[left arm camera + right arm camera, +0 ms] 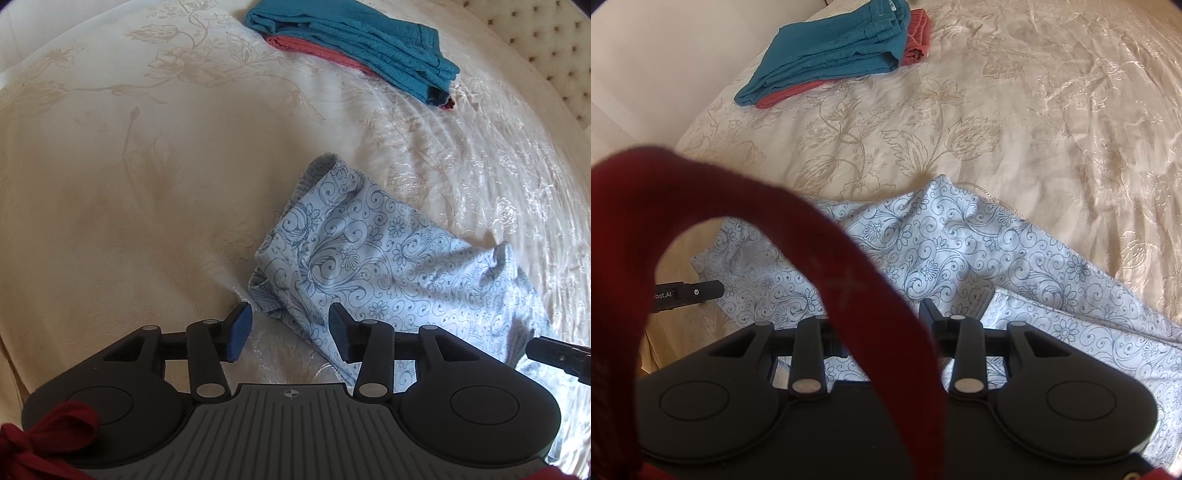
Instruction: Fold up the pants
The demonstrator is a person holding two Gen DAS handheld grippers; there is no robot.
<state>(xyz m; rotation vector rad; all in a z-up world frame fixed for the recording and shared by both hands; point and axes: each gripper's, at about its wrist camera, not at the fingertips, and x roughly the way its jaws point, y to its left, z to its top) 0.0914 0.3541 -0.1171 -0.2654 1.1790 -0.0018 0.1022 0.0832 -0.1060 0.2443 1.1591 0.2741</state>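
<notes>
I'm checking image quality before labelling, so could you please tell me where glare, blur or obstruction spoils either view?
Left wrist view: sunlight glares off the bedspread at right, the left half lies in shade, and the fisheye bends the edges. Right wrist view: a blurred, out-of-focus red strap loops across the lens, hiding part of the patterned pants and the right hand-held gripper.

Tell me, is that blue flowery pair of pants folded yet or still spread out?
Partly folded, untidily: the light blue floral pants lie doubled in loose, rumpled layers on the cream bedspread, unlike the flat folded teal pants.
</notes>
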